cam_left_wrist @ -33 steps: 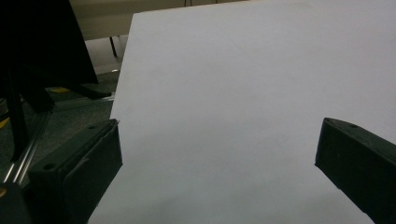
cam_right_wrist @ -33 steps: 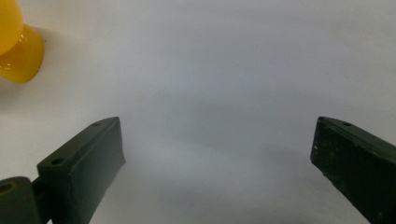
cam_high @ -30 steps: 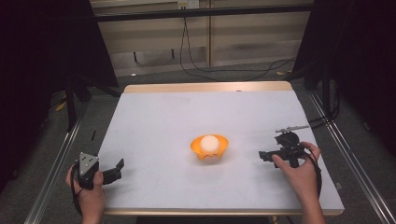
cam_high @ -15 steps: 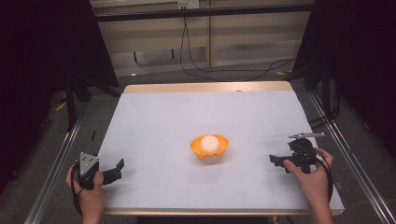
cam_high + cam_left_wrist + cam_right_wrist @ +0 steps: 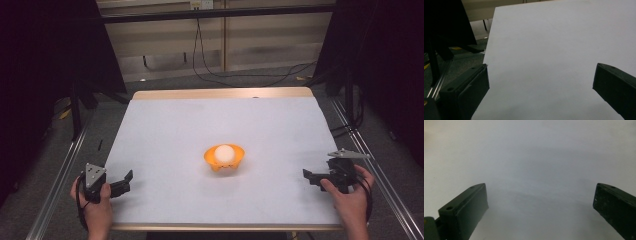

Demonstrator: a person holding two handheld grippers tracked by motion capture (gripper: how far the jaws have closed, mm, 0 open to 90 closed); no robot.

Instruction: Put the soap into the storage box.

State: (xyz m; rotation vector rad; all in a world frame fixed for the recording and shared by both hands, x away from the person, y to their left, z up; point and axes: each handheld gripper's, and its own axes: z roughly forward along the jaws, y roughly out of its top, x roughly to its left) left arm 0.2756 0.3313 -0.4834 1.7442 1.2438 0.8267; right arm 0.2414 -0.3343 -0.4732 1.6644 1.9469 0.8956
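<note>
An orange bowl [image 5: 226, 161] sits in the middle of the white table top [image 5: 200, 120] with a white ball [image 5: 225, 152] resting in it. My left gripper [image 5: 125, 182] rests near the front left corner, jaws wide apart over bare sheet, as the left gripper view [image 5: 540, 82] confirms. My right gripper [image 5: 310, 176] is held low at the front right, well clear of the bowl and pointing left. Its jaws have just been opening, and they stand wide with nothing between them in the right gripper view [image 5: 540, 202].
A wooden strip [image 5: 220, 93] edges the table's far side. Metal rails [image 5: 57, 175] run along both flanks, and black cables [image 5: 215, 75] lie on the floor behind. Dark curtains stand at both sides.
The right hand has drawn its gripper away from the bowl, to the right and toward the front edge. The left hand and the bowl have stayed put.
</note>
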